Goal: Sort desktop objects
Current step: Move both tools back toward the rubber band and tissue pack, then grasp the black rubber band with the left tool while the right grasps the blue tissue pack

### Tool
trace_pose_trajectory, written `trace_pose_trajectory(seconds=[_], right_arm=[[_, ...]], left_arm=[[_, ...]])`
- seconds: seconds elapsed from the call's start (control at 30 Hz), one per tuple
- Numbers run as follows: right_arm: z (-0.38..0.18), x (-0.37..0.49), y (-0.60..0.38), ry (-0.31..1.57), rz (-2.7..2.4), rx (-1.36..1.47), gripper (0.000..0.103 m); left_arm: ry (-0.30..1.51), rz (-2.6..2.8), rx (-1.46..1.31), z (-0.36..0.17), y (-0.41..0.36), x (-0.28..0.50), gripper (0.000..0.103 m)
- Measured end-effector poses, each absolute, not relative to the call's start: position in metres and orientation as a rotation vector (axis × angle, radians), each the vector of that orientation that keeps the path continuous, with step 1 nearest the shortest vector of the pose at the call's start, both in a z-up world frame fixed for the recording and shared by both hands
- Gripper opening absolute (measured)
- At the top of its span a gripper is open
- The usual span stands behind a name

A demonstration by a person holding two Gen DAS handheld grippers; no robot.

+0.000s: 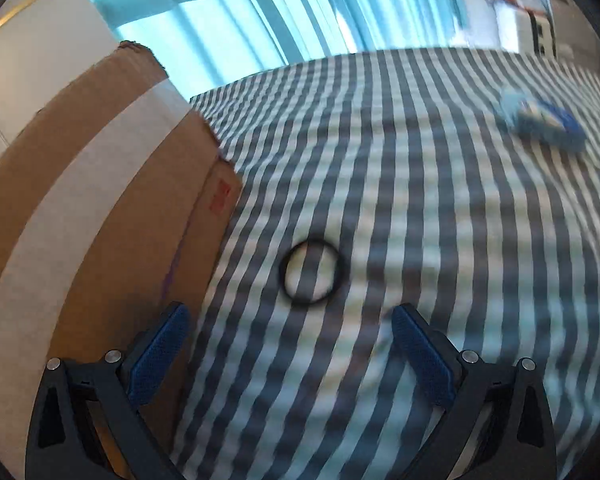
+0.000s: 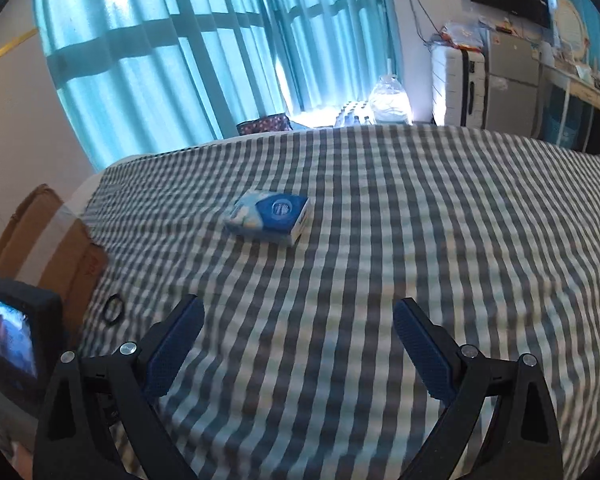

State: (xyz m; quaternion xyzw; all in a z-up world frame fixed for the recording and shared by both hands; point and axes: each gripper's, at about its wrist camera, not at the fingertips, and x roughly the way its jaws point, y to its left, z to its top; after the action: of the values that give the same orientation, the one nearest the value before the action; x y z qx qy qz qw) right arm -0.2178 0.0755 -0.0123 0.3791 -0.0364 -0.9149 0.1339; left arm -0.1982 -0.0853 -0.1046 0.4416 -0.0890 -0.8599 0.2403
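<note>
A thin black ring [image 1: 311,273] lies flat on the grey-and-white checked cloth [image 1: 440,208], just ahead of my left gripper [image 1: 290,316]. That gripper is open, its blue pads [image 1: 158,354] wide apart and empty. The same ring [image 2: 114,309] shows small at the left of the right wrist view. A blue-and-white tissue pack [image 2: 269,217] rests on the cloth well ahead of my right gripper [image 2: 300,312], which is open and holds nothing. The pack [image 1: 540,120] appears blurred at the far right of the left wrist view.
A cardboard box [image 1: 84,216] with a white tape strip stands close on the left, beside the ring. The left gripper's camera unit [image 2: 20,344] sits at the left edge. Beyond the cloth's far edge hang teal curtains [image 2: 172,60], with a white suitcase [image 2: 456,84] and shelves at right.
</note>
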Motion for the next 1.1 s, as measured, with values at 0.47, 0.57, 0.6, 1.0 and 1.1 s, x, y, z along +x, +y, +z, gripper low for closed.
trace_pose_trajectory(seconds=[0.47, 0.57, 0.6, 1.0, 1.1], right_arm=[[-0.050, -0.313, 0.000, 0.236, -2.542, 1.064, 0.096], [-0.060, -0.316, -0.006, 0.290, -2.552, 1.114, 0.096], [-0.060, -0.316, -0.005, 0.277, -2.557, 1.121, 0.096], [-0.052, -0.270, 0.025, 0.198, -2.638, 1.197, 0.087], [-0.043, -0.251, 0.030, 0.205, -2.642, 1.228, 0.087]], left_arm=[[0.120, -2.394, 1.152, -0.121, -0.123, -0.187, 0.103], [0.160, -2.427, 1.180, -0.120, -0.133, -0.179, 0.096], [0.191, -2.447, 1.197, -0.120, -0.138, -0.176, 0.095], [0.301, -2.520, 1.184, -0.110, -0.178, -0.135, 0.071], [0.351, -2.535, 1.153, -0.108, -0.189, -0.117, 0.055]])
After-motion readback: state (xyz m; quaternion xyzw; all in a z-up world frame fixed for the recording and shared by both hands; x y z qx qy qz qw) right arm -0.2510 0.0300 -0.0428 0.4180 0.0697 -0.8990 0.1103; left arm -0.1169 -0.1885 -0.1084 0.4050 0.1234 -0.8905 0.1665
